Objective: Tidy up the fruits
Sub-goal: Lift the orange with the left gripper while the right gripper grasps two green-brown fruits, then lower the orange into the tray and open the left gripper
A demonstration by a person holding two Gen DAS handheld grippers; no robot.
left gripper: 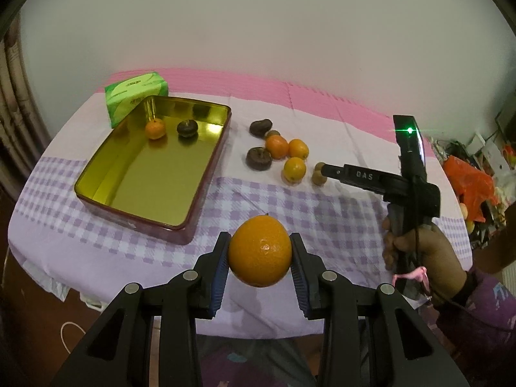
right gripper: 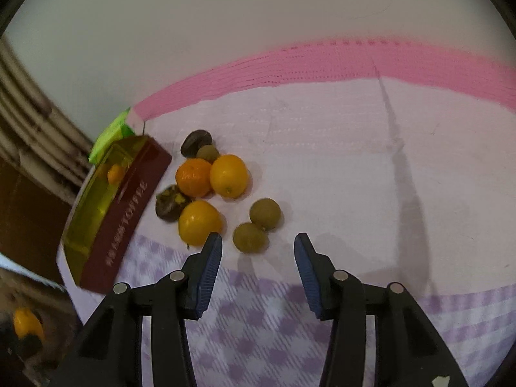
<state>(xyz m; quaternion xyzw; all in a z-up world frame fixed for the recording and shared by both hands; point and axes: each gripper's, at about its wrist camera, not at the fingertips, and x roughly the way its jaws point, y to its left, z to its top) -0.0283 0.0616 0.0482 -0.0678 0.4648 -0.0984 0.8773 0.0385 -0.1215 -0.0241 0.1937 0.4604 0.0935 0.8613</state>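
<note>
My left gripper (left gripper: 260, 251) is shut on an orange (left gripper: 260, 251) and holds it above the table's front edge, right of a gold-lined red tin (left gripper: 142, 174). The tin holds a small orange (left gripper: 155, 128) and a dark fruit (left gripper: 187, 128). A pile of oranges (left gripper: 286, 153), dark fruits (left gripper: 258, 158) and small green-brown fruits (left gripper: 319, 177) lies right of the tin. My right gripper (right gripper: 258, 251) is open and empty, just short of two green-brown fruits (right gripper: 251, 237). It also shows in the left wrist view (left gripper: 324, 170), at the pile's right edge.
A green tissue box (left gripper: 135, 96) stands behind the tin. The table has a lilac checked cloth (left gripper: 290, 213) over a pink mat (left gripper: 322, 96). Clutter with an orange bag (left gripper: 467, 183) sits off the table's right side. A white wall is behind.
</note>
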